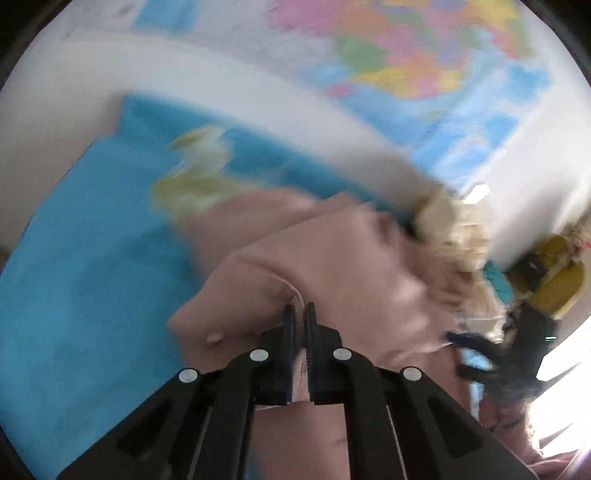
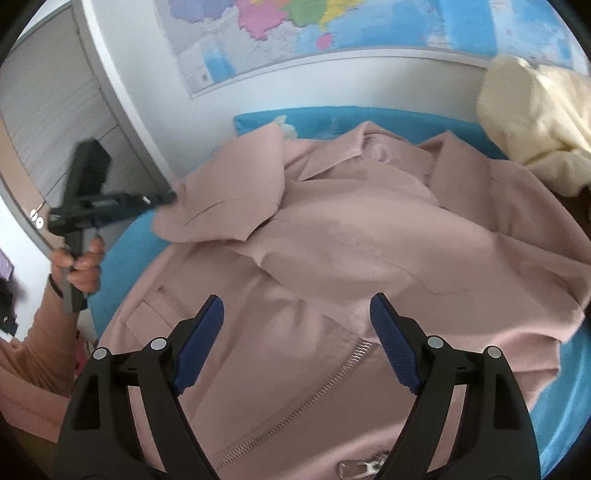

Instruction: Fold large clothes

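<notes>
A large pink zip jacket [image 2: 351, 236] lies spread on a blue sheet [image 2: 325, 122]. Its left sleeve [image 2: 225, 192] is lifted and folded inward over the chest. My left gripper [image 1: 300, 314] is shut on the pink sleeve fabric [image 1: 295, 258]; in the right wrist view it [image 2: 168, 197] holds the sleeve's edge at the left. My right gripper [image 2: 297, 310] is open and empty, hovering above the jacket's lower front near the zipper [image 2: 295, 410]. The left wrist view is blurred by motion.
A cream garment [image 2: 535, 125] lies heaped at the far right of the blue sheet. A world map [image 2: 295, 33] hangs on the white wall behind. A grey shuttered cabinet [image 2: 48, 122] stands at the left. The other gripper and a yellow object [image 1: 554, 280] show blurred at right.
</notes>
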A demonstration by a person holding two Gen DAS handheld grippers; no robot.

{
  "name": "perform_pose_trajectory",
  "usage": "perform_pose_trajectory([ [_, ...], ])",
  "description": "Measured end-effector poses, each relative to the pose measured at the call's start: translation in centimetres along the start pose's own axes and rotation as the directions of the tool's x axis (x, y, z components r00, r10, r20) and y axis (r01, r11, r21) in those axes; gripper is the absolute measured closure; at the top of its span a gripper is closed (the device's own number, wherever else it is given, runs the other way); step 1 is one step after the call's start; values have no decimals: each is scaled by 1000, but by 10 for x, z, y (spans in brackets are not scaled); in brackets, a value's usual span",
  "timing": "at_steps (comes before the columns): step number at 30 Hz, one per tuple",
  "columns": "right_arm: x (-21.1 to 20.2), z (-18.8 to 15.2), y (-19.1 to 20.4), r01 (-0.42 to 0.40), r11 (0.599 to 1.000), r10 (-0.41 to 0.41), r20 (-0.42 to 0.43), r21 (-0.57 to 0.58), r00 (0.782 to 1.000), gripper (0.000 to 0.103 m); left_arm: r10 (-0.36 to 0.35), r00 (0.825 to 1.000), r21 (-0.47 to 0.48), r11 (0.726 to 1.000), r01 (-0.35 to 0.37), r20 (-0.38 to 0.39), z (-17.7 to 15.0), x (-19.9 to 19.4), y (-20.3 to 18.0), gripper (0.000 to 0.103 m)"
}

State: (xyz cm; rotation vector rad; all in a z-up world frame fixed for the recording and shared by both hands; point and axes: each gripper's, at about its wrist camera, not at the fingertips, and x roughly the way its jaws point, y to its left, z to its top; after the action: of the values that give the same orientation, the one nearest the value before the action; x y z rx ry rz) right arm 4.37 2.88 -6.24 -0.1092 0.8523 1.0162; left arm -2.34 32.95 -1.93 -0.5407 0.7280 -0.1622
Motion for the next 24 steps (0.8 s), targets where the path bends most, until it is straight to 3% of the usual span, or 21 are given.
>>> perform_pose_trajectory([
  [4,-17,-1,-13,12,999,-14,45,36,999,22,-122,993,143,982,120,5,17,5,-65,98],
  [6,-27,-3,-17,13,999,-17,74,51,997,22,-203,978,215,954,208,-45,24,23,-104,97],
  [9,-36,-5,-21,16,998,-22,103,63,994,22,-244,961,290,917,273,-133,24,61,-150,89],
  [11,-38,-7,-19,49,997,-55,108,54,993,20,-267,940,307,895,324,-213,20,88,-171,62],
  [13,-37,-7,-19,79,996,-83,112,44,990,17,-254,932,342,878,334,-260,15,106,-187,46],
  [15,-32,-5,-21,132,991,-135,118,36,984,12,-232,938,409,853,324,-257,11,110,-200,41],
  [17,-26,-4,-25,160,986,-163,116,42,980,11,-265,937,417,843,340,-227,14,99,-199,29],
  [19,-17,-2,-26,193,981,-195,105,31,975,10,-279,947,414,852,320,-159,19,78,-187,22],
  [21,-11,-1,-20,202,979,-201,89,-5,976,10,-264,959,405,869,283,-103,21,63,-172,22],
  [24,-7,-3,2,174,979,-163,106,-104,981,5,-176,982,353,917,187,-63,20,54,-136,22],
])
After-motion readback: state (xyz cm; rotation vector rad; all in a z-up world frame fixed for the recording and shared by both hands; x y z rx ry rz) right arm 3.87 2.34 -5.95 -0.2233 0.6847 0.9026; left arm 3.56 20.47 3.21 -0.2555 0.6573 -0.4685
